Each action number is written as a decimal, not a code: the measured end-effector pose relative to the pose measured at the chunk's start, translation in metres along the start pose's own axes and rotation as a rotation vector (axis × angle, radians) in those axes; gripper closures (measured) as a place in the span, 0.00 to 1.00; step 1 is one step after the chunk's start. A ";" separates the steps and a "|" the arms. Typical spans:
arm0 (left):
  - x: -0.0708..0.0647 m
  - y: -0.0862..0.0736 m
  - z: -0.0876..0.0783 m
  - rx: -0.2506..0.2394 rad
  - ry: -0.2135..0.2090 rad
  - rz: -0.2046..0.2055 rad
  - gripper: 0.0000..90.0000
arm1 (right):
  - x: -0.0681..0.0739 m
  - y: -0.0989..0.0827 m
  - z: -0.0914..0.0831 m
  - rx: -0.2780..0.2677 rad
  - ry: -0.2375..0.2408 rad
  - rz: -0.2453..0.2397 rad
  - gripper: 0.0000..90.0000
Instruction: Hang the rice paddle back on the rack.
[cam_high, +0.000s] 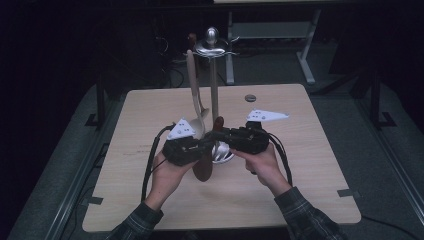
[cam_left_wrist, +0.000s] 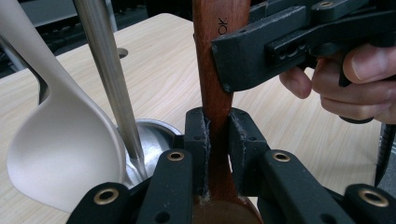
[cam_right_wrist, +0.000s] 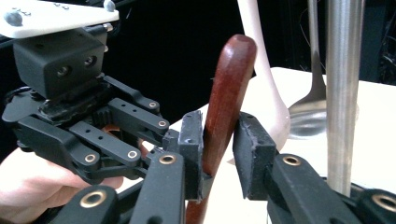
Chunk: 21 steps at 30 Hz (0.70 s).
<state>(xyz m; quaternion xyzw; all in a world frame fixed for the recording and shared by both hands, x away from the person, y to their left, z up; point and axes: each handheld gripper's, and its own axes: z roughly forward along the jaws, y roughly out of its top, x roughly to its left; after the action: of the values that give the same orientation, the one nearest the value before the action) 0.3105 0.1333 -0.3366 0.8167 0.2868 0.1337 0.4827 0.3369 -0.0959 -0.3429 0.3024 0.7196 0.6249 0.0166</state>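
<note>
Your left gripper (cam_left_wrist: 217, 128) squeezed brown wooden spoon (cam_left_wrist: 212, 70) handle; right gripper (cam_right_wrist: 219, 140) sat around it, not squeezing. Spoon bowl cut off.

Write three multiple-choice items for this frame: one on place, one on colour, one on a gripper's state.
1. Where is the cream ladle?
A. Flat on the floor
B. Beside the stand's metal pole
C. Between the right gripper's pads

2. What colour is the spoon that the grippers work on?
A. Reddish-brown wood
B. Blue
C. Cream

3. How is the left gripper?
A. Wide open, nothing between the pads
B. Shut on the metal pole
C. Shut on the wooden spoon's handle

Key:
1 B: the cream ladle sits right next to the metal pole.
2 A: the wooden spoon is dark red-brown.
3 C: in the left gripper view, the left gripper has both pads pressed on that handle.
</note>
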 end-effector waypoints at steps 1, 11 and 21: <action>0.000 0.000 0.000 0.004 -0.002 0.000 0.86 | 0.000 0.000 0.001 0.002 0.013 0.002 0.85; 0.006 -0.005 -0.007 0.058 -0.038 -0.006 0.60 | 0.002 0.005 0.002 0.034 0.038 -0.062 0.86; 0.021 -0.033 -0.027 0.168 -0.032 -0.018 0.43 | 0.011 0.052 -0.004 0.044 0.086 -0.190 0.86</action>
<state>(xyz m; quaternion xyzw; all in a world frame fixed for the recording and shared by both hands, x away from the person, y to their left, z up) 0.3029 0.1776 -0.3526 0.8538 0.2965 0.0918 0.4180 0.3484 -0.0923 -0.2910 0.2059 0.7585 0.6171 0.0384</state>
